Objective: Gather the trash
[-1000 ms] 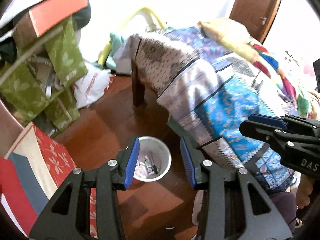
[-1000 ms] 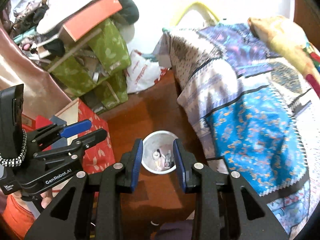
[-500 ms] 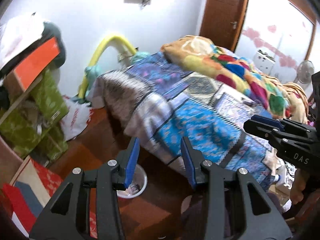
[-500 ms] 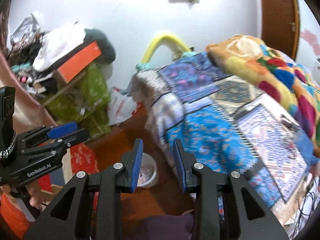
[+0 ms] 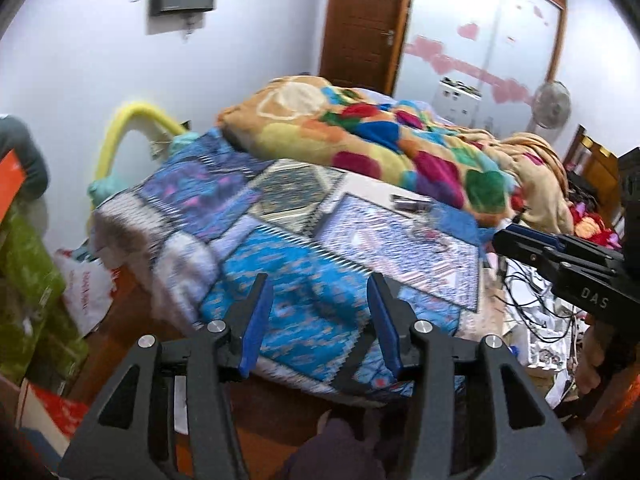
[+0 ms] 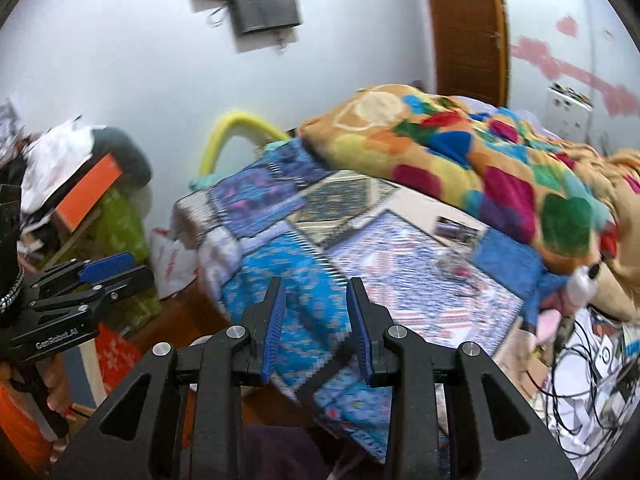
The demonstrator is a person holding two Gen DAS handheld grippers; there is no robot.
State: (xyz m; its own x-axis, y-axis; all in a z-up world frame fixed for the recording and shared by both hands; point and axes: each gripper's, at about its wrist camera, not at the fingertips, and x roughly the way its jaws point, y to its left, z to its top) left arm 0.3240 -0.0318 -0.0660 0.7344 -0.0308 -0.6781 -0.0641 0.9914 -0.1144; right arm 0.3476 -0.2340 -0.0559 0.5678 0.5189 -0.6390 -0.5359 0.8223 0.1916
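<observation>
- Both cameras have tilted up off the floor since a second ago: the white bin with its bits of trash has dropped out of both views, and you now look across the bed
- Your left gripper has its blue pads spread wide with nothing between them; your right gripper is parted more narrowly, also empty
- Next trash seems to be on the patchwork bedspread: a dark foil-like wrapper lies flat just below the colourful blanket, with a crumpled clear scrap near it (motion blur hides the details)
- By my reading you're between pieces, searching for the next pickup
- Reach over the bed, come down on the wrapper's edge, and pinch without catching the cloth
- Keep clear of the cables at the right
</observation>
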